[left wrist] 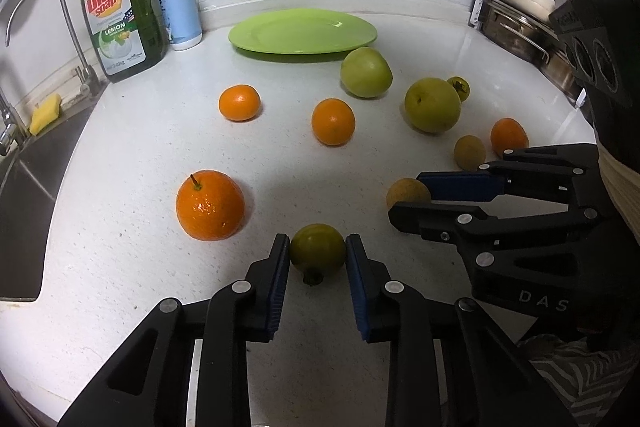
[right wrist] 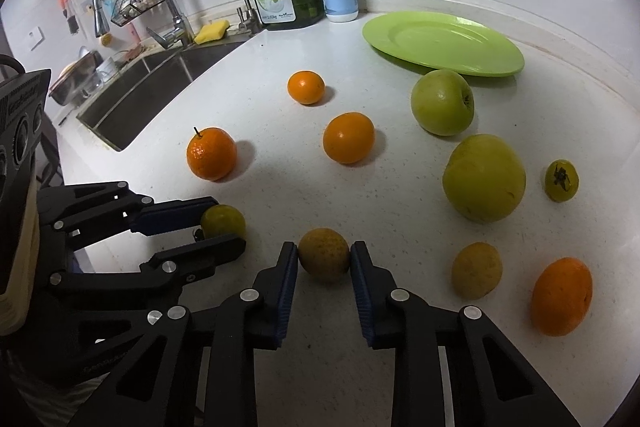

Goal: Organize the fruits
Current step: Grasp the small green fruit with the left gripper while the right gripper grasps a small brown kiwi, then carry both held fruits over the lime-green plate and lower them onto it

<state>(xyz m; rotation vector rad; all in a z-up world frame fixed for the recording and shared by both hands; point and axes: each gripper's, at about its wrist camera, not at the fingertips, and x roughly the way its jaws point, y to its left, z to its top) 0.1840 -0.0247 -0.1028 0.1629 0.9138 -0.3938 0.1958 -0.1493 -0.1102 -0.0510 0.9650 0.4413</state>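
Observation:
My left gripper (left wrist: 317,247) is shut on a small green persimmon (left wrist: 317,250) resting on the white counter; it also shows in the right wrist view (right wrist: 223,221). My right gripper (right wrist: 324,254) is shut on a small brown round fruit (right wrist: 324,255), also seen in the left wrist view (left wrist: 407,193). A green plate (left wrist: 303,30) lies at the back. Several oranges, such as a stemmed one (left wrist: 210,205), two large green apples (left wrist: 365,71) (left wrist: 432,104), another small green persimmon (right wrist: 561,180) and another brown fruit (right wrist: 476,270) lie scattered on the counter.
A dish soap bottle (left wrist: 120,11) and a white pump bottle (left wrist: 179,5) stand at the back left. A sink (right wrist: 160,79) with taps and a yellow sponge (left wrist: 45,114) lies left. Pots (left wrist: 524,11) sit at the back right.

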